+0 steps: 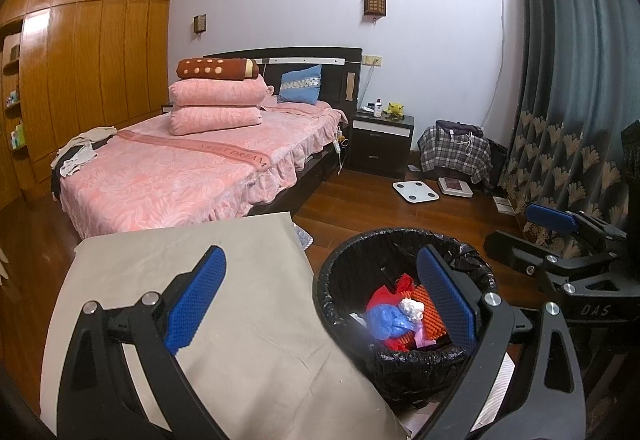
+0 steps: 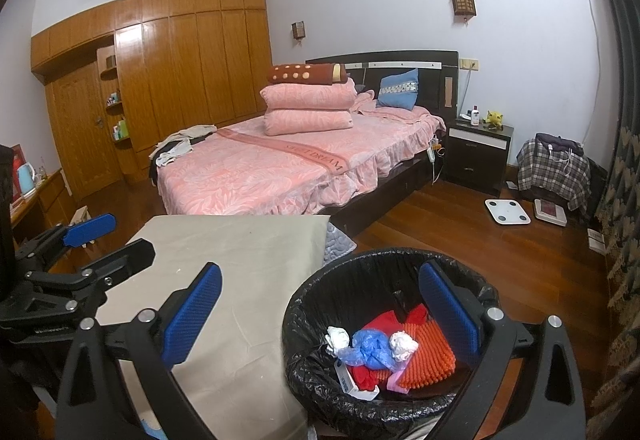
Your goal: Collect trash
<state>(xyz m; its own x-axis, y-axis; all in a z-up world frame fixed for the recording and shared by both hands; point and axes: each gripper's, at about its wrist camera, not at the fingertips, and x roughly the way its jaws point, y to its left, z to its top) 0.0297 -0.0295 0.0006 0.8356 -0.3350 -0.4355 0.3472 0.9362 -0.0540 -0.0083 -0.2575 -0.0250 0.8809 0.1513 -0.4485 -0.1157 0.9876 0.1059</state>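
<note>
The left claw (image 1: 320,300) has two flat fingers covered with blue textured pads (image 1: 196,304). Each finger sits on a black frame made of angular arms with triangular cut-outs. Round silver screws (image 1: 151,297) mark the joints behind the pads. The right claw (image 2: 320,314) has the same build: blue pads (image 2: 450,314) with a fine grid pattern, black linkage arms, silver screws (image 2: 495,313) at the pivots. In the left wrist view, white letters "DAS" (image 1: 595,309) stand on the black body of the right claw.
</note>
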